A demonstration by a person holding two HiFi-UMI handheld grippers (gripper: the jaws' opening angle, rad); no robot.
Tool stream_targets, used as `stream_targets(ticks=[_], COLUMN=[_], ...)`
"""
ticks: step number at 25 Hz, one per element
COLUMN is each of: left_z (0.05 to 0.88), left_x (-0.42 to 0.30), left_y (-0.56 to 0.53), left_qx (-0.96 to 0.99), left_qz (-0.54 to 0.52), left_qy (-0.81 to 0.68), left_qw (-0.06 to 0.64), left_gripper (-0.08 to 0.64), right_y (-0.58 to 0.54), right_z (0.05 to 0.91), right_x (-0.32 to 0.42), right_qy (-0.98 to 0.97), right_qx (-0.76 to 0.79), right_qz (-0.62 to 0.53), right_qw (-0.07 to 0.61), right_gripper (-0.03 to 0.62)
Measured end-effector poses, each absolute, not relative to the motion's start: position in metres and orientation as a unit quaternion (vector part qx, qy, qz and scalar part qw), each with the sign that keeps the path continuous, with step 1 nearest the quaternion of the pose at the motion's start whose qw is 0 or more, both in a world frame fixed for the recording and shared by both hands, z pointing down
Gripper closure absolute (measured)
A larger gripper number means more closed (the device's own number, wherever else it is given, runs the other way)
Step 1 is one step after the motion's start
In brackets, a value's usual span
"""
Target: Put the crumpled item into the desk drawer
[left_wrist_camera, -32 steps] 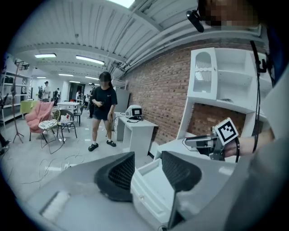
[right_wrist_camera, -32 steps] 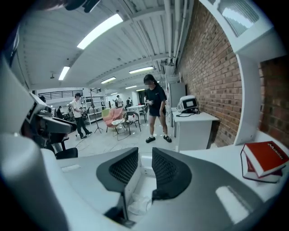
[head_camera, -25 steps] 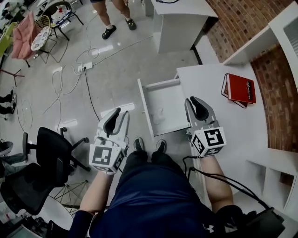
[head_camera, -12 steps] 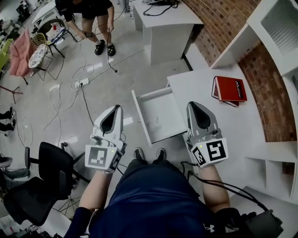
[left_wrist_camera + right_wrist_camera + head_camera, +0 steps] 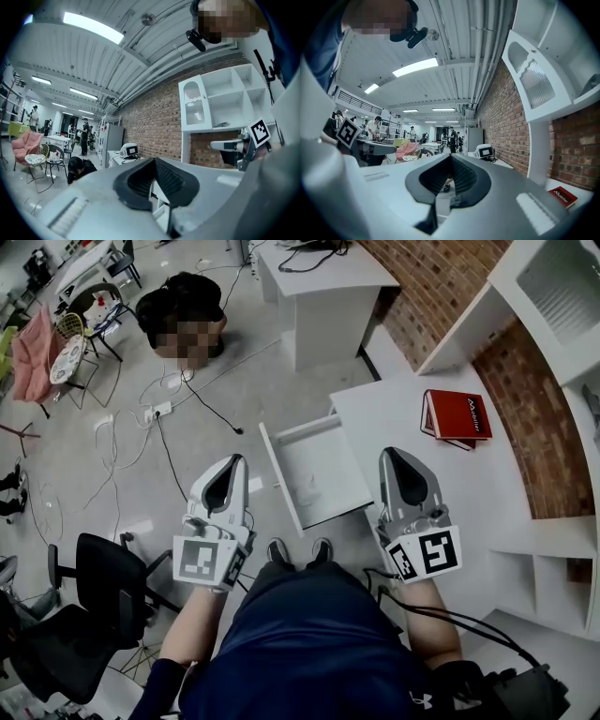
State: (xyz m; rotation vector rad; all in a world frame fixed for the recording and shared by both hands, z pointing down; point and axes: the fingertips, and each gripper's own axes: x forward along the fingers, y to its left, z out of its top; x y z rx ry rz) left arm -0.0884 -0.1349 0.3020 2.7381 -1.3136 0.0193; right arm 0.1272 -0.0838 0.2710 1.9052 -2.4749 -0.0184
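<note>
Two grey hand-held grippers are hanging side by side in front of the person, both pointing away from the body. The left gripper [image 5: 234, 463] is hovering over the grey floor, off the left side of the open white desk drawer [image 5: 277, 472]. In the left gripper view its black ribbed pads are pressing together with nothing between them. The right gripper [image 5: 393, 454] is hovering over the near edge of the white desk [image 5: 412, 418], just right of the drawer. Its jaws are likewise meeting tip to tip, gripping nothing. Each gripper is carrying its marker cube at the rear, close to the person's wrist.

The drawer is standing pulled out from the desk's left side. A small pale crumpled item [image 5: 313, 486] is lying inside it, near the middle of the drawer's bottom and apart from both grippers. It is showing too faintly for its material to be made out.

A red hardcover book [image 5: 457, 414] is lying flat near the desk's far right edge, close to the brick wall and well apart from the right gripper. The person's dark shoes [image 5: 298, 551] are showing just below the drawer's near corner. A black office chair [image 5: 103, 582] is standing on the floor at the lower left, and white cables [image 5: 141, 413] are trailing across the floor beyond it. Farther off, a person in black [image 5: 183, 306] is crouching beside a second white desk [image 5: 323, 296].
</note>
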Motion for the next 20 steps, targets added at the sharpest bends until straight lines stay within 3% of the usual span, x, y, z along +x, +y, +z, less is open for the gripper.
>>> stream_targets(ticks=[20], left_z=[0.325], left_x=[-0.099], left_y=[-0.13], left_qx=[0.89], left_qz=[0.035], left_qy=[-0.449], left_qw=[0.069], left_gripper=[0.557], right_y=[-0.098], right_z=[0.277], right_x=[0.113], right_qy=[-0.813], right_qx=[0.583], right_qz=[0.009], right_qw=[-0.002], right_gripper=[0.591])
